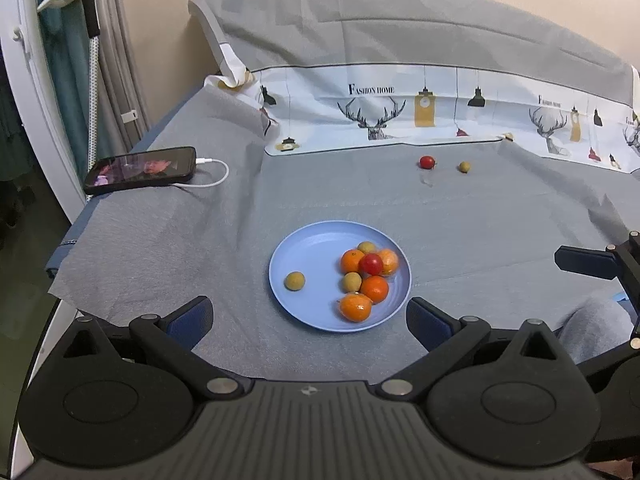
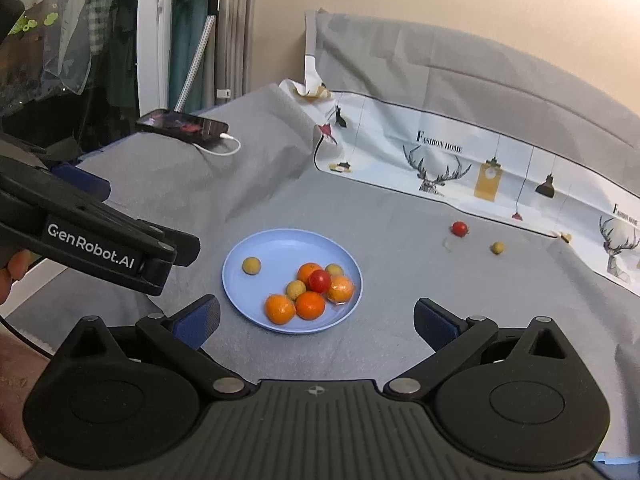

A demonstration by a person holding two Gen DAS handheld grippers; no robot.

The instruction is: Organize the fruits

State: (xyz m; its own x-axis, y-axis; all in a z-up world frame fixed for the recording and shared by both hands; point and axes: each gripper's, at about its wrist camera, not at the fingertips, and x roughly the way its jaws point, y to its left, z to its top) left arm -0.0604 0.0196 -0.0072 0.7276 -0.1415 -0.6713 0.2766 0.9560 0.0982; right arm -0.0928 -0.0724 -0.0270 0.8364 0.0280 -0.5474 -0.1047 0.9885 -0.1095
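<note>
Gray cloth (image 2: 400, 340) bears two strays, tomato (image 2: 459, 228) and longan (image 2: 498, 247), beyond the plate (image 2: 256, 292). Both tongs, left (image 1: 308, 318) and right (image 2: 316, 322), gape empty; pinch the tomato lightly with your right.

- I see a round pale-blue plastic plate (image 1: 304, 248) holding four oranges, three tan longans and one red cherry tomato.
- Beyond it, a loose red cherry tomato (image 1: 427, 162) and a loose tan longan (image 1: 464, 167) lie on the cloth, near each other.

I am working in a home bedroom: a bed under a grey cloth (image 1: 360, 200), a "Fashion Home" printed sheet (image 1: 400, 116), hanging clothes (image 2: 80, 40), and a charging phone (image 1: 142, 170).
</note>
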